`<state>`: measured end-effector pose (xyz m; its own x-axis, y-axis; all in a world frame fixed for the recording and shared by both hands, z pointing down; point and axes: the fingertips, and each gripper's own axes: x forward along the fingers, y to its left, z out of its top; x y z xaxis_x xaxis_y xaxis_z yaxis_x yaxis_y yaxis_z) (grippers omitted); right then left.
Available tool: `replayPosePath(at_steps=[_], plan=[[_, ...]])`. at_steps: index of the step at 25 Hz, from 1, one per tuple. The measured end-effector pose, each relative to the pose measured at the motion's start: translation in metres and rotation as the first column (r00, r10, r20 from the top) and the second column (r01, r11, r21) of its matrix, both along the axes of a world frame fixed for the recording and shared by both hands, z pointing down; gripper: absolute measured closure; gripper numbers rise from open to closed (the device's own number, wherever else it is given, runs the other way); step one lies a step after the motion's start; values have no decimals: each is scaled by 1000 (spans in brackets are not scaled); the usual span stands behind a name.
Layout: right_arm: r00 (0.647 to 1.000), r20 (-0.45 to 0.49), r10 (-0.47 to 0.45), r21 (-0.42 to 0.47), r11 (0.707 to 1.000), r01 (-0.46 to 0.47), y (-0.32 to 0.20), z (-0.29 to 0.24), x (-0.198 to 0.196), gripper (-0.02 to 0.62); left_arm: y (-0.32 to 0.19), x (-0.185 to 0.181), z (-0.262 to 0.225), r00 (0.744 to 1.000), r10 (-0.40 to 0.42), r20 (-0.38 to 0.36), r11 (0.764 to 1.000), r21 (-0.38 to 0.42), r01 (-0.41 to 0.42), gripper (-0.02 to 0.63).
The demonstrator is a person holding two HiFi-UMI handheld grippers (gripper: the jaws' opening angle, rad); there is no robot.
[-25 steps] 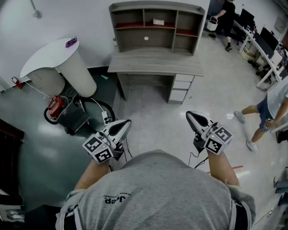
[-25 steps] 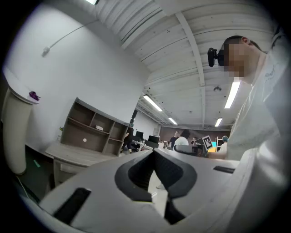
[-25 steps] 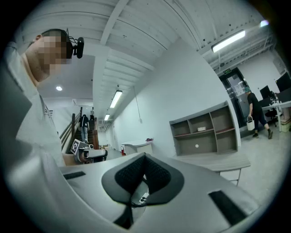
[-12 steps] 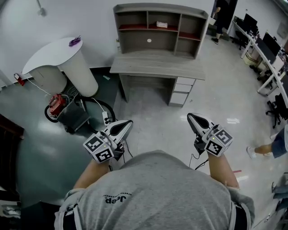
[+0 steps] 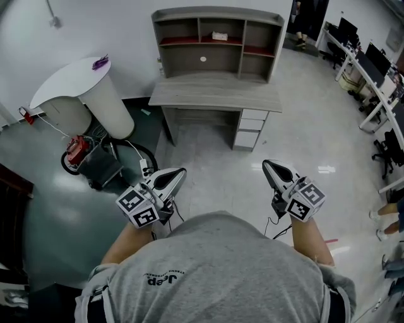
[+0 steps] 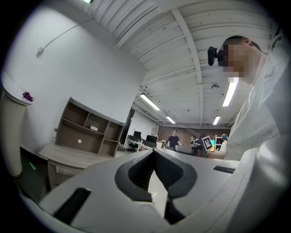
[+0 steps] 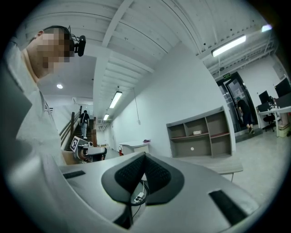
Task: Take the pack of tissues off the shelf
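The passer-by (image 5: 392, 209) at three o'clock has nearly left view. Our left gripper (image 5: 173, 177) and right gripper (image 5: 270, 168) are closed, empty. At twelve, past the wood-grain tabletop (image 5: 214, 92), the pale pack of tissues (image 5: 220, 36) lies in the upper middle cubby of the boxy shelf (image 5: 218, 11).

Grey-brown wood on shelf (image 5: 214, 12) and desk (image 5: 216, 91), red along two boards. Pale tissues (image 5: 219, 36), upper centre. White drawers (image 5: 249, 129). Pale grey left gripper (image 5: 180, 171) and right gripper (image 5: 265, 164) — dark pads, black-and-white square markers. Dark green floor (image 5: 38, 208) at left, glossy off-white at right. Grey shirt (image 5: 214, 271). White table (image 5: 76, 82) — purple thing (image 5: 100, 61) on top.
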<state>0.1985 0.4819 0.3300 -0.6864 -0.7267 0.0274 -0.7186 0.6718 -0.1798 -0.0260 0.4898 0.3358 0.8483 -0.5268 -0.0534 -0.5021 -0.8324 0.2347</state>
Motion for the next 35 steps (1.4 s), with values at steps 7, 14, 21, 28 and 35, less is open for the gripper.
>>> replayPosePath(at_steps=[7, 14, 21, 28, 35], plan=[[1000, -11, 18, 3, 1000, -18, 11, -2, 59, 598, 9, 55, -1, 1000, 4, -15, 1000, 6, -4, 578], [1000, -28, -10, 7, 1000, 11, 22, -5, 105, 598, 23, 103, 1, 1000, -12, -23, 1000, -7, 12, 577], [1000, -19, -19, -5, 1000, 19, 14, 6, 120, 598, 17, 115, 7, 1000, -21, -4, 1000, -18, 21, 577], [1000, -20, 4, -9, 1000, -4, -26, 10, 120, 598, -27, 115, 11, 1000, 6, -14, 1000, -28, -7, 577], [997, -34, 74, -5, 997, -74, -110, 21, 109, 598, -128, 102, 30, 996, 86, -28, 996, -36, -87, 577]])
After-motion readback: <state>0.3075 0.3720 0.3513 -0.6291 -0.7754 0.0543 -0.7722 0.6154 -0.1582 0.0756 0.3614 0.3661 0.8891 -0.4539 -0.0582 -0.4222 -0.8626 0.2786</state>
